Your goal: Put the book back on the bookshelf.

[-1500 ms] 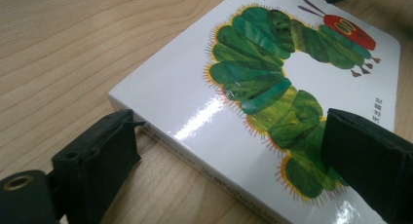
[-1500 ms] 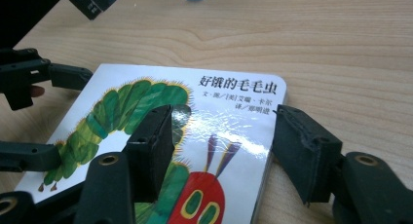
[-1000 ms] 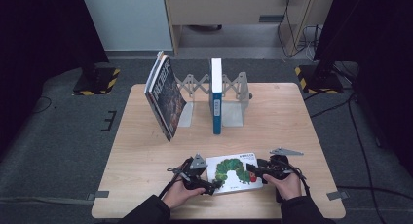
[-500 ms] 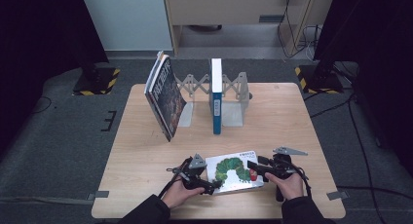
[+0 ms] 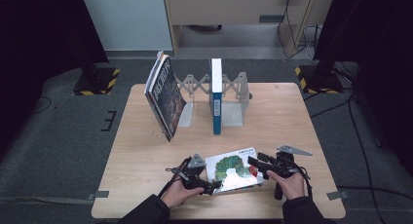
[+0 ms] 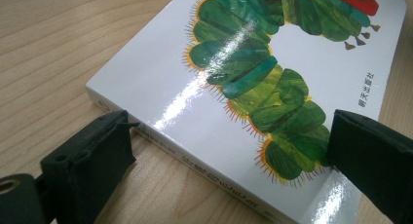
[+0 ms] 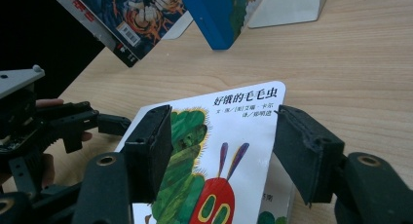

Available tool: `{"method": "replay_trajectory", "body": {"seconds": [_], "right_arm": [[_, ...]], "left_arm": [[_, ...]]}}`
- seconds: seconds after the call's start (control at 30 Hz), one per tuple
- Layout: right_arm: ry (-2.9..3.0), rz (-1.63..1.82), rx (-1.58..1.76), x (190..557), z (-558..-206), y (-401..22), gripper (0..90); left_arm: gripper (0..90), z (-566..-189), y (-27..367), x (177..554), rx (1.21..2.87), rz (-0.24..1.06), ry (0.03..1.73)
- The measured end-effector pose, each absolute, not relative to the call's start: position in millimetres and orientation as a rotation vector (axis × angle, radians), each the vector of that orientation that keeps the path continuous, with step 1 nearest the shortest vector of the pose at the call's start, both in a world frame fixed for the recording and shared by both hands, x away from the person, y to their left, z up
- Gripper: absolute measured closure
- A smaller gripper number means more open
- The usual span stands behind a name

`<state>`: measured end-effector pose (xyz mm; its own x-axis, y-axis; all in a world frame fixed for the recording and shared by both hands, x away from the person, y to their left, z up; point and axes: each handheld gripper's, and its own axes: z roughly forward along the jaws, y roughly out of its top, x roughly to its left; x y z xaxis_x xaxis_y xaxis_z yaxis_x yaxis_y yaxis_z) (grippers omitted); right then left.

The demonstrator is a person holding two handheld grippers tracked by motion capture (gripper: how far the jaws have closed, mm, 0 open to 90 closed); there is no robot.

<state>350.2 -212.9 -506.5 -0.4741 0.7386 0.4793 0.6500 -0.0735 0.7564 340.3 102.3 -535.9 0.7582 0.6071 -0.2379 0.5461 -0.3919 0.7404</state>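
A white board book with a green caterpillar on its cover (image 5: 233, 169) lies near the table's front edge between both hands. My left gripper (image 5: 207, 182) stands open at its near left corner. In the left gripper view one jaw sits by the spine and the other over the cover (image 6: 253, 73). My right gripper (image 5: 255, 165) is open around the book's right edge. Its jaws have just been closing, with the cover (image 7: 234, 136) between them. One pad hovers over the caterpillar, the other just off the edge. That edge looks slightly raised off the pages beneath.
At the back of the wooden table (image 5: 292, 117) stands a metal folding book rack (image 5: 234, 109). A blue book (image 5: 216, 95) is upright in it and a dark book (image 5: 165, 100) leans at its left. Bare wood lies between the rack and the hands.
My right gripper has edged a little left, further over the book's right edge. The left hand and the books in the rack have not moved.
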Motion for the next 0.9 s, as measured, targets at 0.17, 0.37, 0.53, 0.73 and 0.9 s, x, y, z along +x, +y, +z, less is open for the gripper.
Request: {"method": "replay_trajectory", "body": {"seconds": [0.17, 0.37, 0.53, 0.73, 0.9], "right_arm": [[2.041, 1.649, 1.588, 348.1, -503.9, -213.2, 39.6], [2.048, 1.656, 1.608, 344.3, -504.3, -210.9, 39.3], [2.076, 1.646, 1.618, 343.6, -506.8, -211.5, 39.2], [2.188, 1.616, 1.591, 342.3, -509.9, -204.3, 41.4], [2.225, 1.597, 1.584, 347.9, -512.8, -203.7, 44.8]], "left_arm": [[1.3, -535.9, 102.9, 340.7, 2.079, 0.081, 0.862], [0.5, -536.2, 103.0, 340.9, 2.068, 0.072, 0.869], [0.5, -536.2, 103.1, 341.0, 2.067, 0.071, 0.869], [0.2, -536.2, 103.9, 341.6, 2.065, 0.063, 0.867], [0.0, -536.2, 103.6, 341.4, 2.066, 0.061, 0.868]]}}
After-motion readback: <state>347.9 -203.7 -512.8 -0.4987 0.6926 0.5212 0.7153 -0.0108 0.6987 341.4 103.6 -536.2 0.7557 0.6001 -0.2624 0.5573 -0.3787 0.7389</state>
